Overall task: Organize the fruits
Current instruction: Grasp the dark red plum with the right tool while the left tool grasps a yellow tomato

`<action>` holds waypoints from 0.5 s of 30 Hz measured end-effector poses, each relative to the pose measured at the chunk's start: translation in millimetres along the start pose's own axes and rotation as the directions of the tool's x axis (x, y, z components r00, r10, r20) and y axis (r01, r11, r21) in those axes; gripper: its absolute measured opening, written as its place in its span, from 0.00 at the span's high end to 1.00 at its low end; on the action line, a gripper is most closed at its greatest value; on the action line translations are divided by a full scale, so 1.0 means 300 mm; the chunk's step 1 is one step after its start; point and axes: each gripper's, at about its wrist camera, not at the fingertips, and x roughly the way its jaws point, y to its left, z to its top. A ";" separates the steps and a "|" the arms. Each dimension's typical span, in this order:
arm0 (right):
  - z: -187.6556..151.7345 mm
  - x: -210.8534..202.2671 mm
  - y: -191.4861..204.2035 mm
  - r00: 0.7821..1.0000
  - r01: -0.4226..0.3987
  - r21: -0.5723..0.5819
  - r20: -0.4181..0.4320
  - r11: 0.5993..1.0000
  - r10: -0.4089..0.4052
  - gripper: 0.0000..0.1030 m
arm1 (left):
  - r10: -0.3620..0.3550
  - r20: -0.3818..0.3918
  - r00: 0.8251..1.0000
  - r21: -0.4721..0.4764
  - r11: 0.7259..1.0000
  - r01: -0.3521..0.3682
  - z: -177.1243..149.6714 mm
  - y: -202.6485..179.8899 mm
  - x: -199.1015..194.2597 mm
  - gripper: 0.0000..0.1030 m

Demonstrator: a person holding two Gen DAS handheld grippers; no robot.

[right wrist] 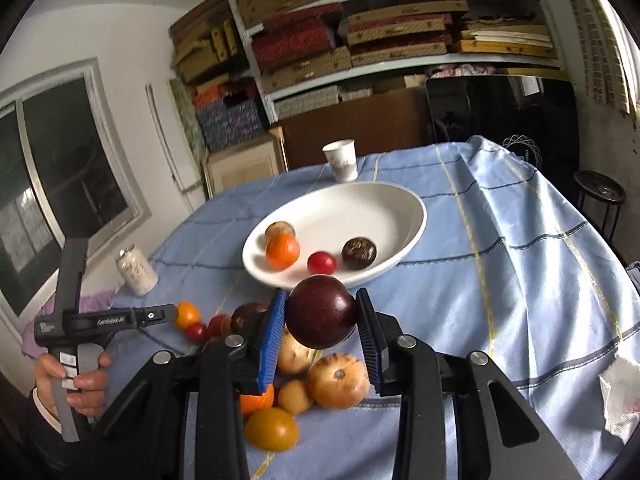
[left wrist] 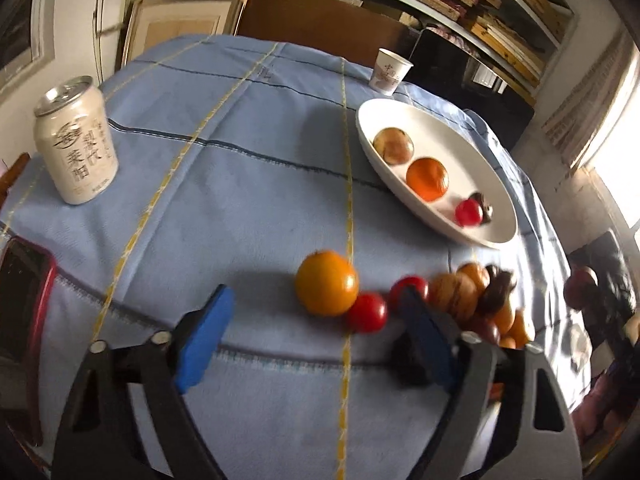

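White oval dish (right wrist: 404,216) on blue-clothed counter (right wrist: 520,280). Right tool (right wrist: 322,322) clamped on dark plum (right wrist: 320,316), lifted just before the dish. Left tool (left wrist: 316,332) jaws apart, empty, near yellow tomato (left wrist: 326,283) before the dish.

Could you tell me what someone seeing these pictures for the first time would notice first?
Probably the dark red plum clamped in the right gripper, raised above a heap of loose fruit. Behind it, a white oval dish on the blue tablecloth already holds four fruits, while the left gripper is open near a yellow tomato.
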 end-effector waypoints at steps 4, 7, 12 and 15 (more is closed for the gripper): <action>-0.011 0.023 -0.001 0.998 0.059 -0.034 -0.014 0.998 -0.059 0.65 | 0.016 -0.037 0.999 -0.017 1.000 -0.017 0.025 -0.017 0.055 0.39; -0.015 0.033 -0.001 0.999 0.031 -0.029 -0.033 0.999 -0.032 0.65 | 0.017 -0.060 0.998 -0.033 0.999 -0.019 0.025 -0.021 0.089 0.47; -0.020 0.033 0.018 0.999 0.036 -0.059 -0.037 0.998 -0.038 0.65 | 0.045 -0.064 0.997 -0.041 0.998 -0.047 0.033 -0.013 0.118 0.50; -0.023 0.040 0.020 0.998 0.020 -0.057 -0.057 0.998 -0.023 0.65 | 0.055 -0.058 0.997 -0.032 0.998 -0.057 0.037 -0.016 0.123 0.50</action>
